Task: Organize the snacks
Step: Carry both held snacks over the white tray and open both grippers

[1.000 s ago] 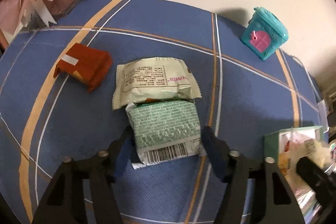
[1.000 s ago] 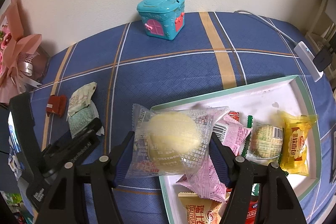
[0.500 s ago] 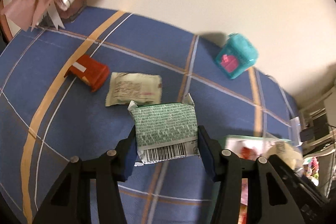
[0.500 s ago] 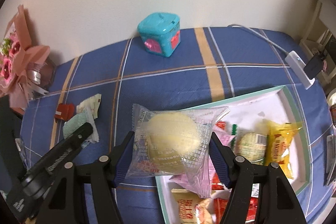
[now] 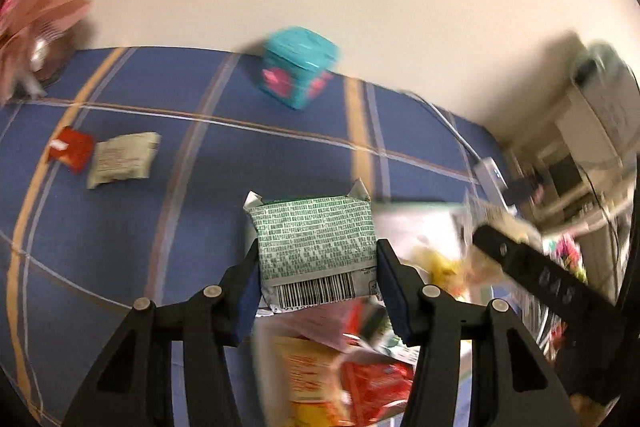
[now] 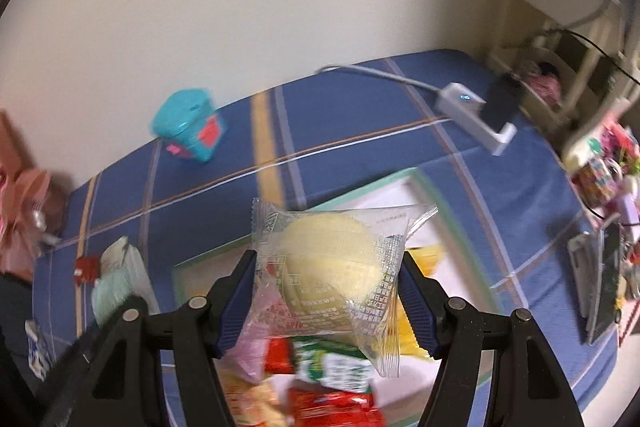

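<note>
In the left wrist view, the left gripper [image 5: 316, 281] clamps a green-printed foil snack packet with a barcode [image 5: 316, 247] by its sides, carrying it above the white, green-rimmed tray [image 5: 416, 205] just beyond and beneath. In the right wrist view, the right gripper [image 6: 326, 301], partly closed, pinches a clear-wrapped round yellow cake [image 6: 330, 263] over that tray [image 6: 380, 189], likely for dropping among the snacks below.

Snack count on the blue cloth

Two held packets [image 5: 316, 247] [image 6: 332, 267], two loose packets [image 5: 70, 151] [image 5: 122, 159], one teal box [image 5: 298, 73], one tray [image 6: 404, 187] holding perhaps six blurred packets.

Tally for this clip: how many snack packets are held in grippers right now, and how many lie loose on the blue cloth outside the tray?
Held in grippers: 2, the green packet in the left gripper and the clear-wrapped yellow cake in the right gripper.
Loose on the cloth: 2, the red packet and the beige packet.
Total: 4
</note>
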The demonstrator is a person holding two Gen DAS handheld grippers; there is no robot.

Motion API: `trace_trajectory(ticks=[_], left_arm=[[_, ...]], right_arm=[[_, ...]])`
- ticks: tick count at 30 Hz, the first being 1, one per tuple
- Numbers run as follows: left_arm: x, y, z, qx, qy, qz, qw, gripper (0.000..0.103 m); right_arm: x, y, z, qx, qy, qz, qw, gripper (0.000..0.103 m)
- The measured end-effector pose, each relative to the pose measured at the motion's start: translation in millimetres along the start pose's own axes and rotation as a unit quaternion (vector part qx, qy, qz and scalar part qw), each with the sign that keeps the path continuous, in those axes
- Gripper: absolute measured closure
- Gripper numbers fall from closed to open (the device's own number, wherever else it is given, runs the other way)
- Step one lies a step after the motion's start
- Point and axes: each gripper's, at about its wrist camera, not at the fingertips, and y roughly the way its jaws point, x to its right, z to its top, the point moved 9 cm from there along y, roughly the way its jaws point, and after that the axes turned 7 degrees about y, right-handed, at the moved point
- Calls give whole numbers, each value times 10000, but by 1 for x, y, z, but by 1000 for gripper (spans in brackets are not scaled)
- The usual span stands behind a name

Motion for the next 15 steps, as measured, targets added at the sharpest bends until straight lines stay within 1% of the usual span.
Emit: trace_trajectory(ticks=[1,6,15], left_arm=[[12,6,-3,-54,125,-46,9999,48],[41,24,-15,-216,492,-81,9985,48],[55,48,-28,-457,790,-3,9958,48]], right_arm=[[10,0,3,9,71,-18,10000,32],[31,6,11,-8,168,7,9999,32],[26,33,-1,-292,140,162,9993,32]])
